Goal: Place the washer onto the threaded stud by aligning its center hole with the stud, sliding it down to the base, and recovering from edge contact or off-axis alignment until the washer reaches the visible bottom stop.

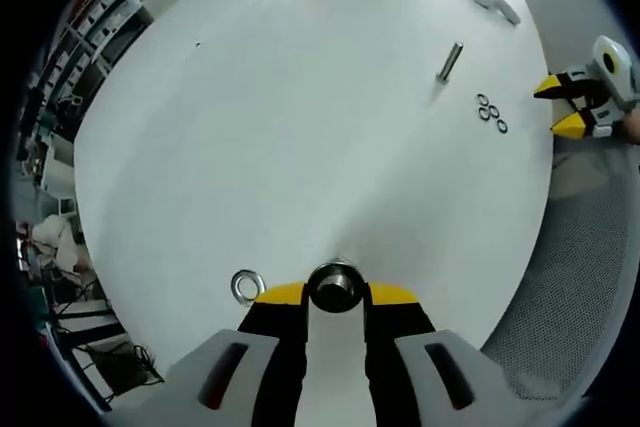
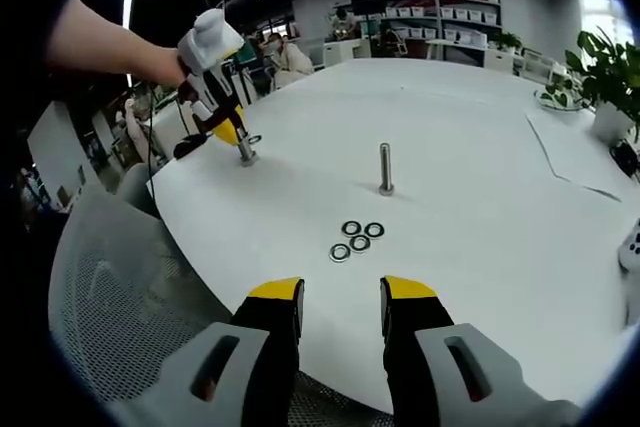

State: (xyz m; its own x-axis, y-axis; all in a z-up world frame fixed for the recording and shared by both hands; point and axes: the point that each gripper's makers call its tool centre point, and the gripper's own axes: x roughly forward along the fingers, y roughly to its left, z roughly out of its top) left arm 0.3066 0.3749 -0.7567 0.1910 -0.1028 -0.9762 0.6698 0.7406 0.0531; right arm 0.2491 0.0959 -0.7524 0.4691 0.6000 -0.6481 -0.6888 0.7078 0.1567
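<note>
Three washers (image 2: 357, 239): loose in a cluster on the white worktop (image 2: 480, 197), just ahead of the right tongs (image 2: 341, 292); seen too in the left gripper view (image 1: 491, 113), near the upright stud.
Threaded stud (image 2: 385, 168): upright mid-worktop, bare, just beyond the cluster; leaning in the fisheye of the left gripper view (image 1: 449, 62).
Second stud (image 1: 335, 287): end-on between the jaws of the left tongs (image 1: 337, 294); from the right gripper view, upright near the worktop edge (image 2: 245, 152).
Single washer (image 1: 247, 286): flat on the worktop just beside that stud, touching or nearly so; not threaded on.
Left tongs: closed around the second stud, held by a hand (image 2: 210, 47).
Right tongs: jaws parted, nothing between them, hovering short of the cluster.
Step in hand: likely steadying the stud; no washer picked.
Next move: probably reach the right tongs to one washer, pinch its rim, then centre its hole over a stud tip.
</note>
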